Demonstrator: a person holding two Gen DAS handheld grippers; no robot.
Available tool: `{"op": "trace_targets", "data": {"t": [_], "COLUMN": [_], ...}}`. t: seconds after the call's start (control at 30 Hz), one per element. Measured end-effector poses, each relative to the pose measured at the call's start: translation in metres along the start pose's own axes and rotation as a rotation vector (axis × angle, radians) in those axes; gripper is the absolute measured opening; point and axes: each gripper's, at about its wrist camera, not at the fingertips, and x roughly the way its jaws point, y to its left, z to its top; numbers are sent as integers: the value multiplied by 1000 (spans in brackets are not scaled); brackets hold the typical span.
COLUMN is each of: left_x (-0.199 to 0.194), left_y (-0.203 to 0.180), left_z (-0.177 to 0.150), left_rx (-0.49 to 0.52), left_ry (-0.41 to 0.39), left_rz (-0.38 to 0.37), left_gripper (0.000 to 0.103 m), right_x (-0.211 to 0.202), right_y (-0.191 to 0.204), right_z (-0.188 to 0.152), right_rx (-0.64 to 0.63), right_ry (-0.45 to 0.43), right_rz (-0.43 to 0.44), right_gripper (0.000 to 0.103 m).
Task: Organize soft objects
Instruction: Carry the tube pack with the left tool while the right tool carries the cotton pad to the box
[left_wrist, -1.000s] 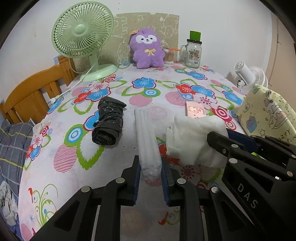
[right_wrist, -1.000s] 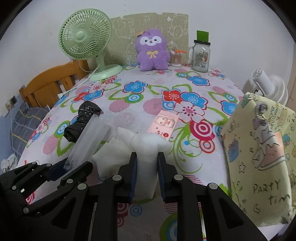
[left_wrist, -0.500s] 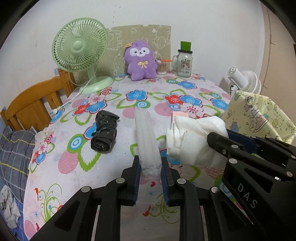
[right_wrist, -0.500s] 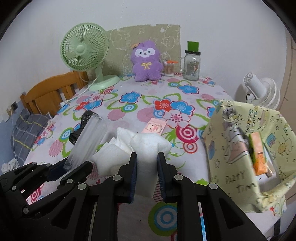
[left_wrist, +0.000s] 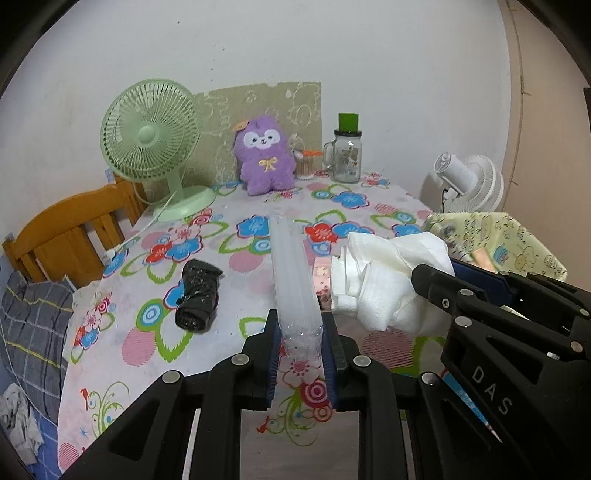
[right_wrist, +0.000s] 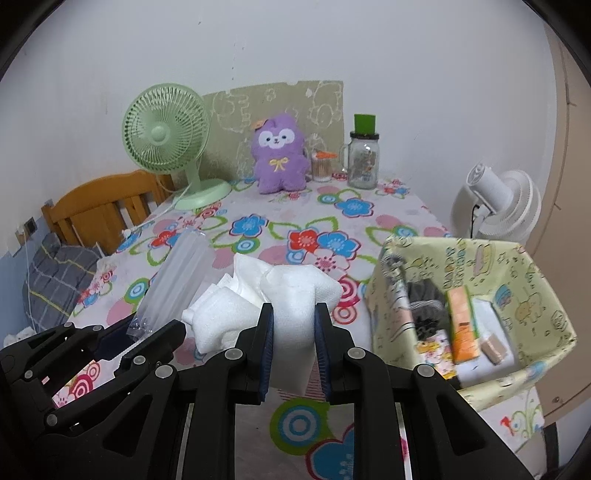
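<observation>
Above the flowered table (left_wrist: 236, 332), the left gripper (left_wrist: 301, 356) was clamped on one clear plastic sleeve (left_wrist: 291, 273), angled down; one black roll (left_wrist: 197, 299) lay on the cloth to its left. Beside it, the right gripper (right_wrist: 293, 352) pinched one white cloth bundle (right_wrist: 291, 295). Rightmost, one yellow fabric bin (right_wrist: 517, 273) held an orange packet (right_wrist: 461, 321) and dark items.

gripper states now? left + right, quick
Left tool: shut on the clear plastic sleeve, lifted off the table.
Right tool: shut on the white folded cloth, also held up.
</observation>
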Motion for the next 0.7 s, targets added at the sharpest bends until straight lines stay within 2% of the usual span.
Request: {"op": "trace_targets", "data": {"t": [0.7], "left_x": [-23], "left_y": [-42], "left_z": [35], "left_rx": [46], "left_ry": [-75], "left_rz": [-41], "left_gripper": [19], "right_x": [-40], "right_y": [-41], "right_z": [26], "right_rx": [29], "right_ry": [-82], "right_rz": [-45], "right_gripper": [23]}}
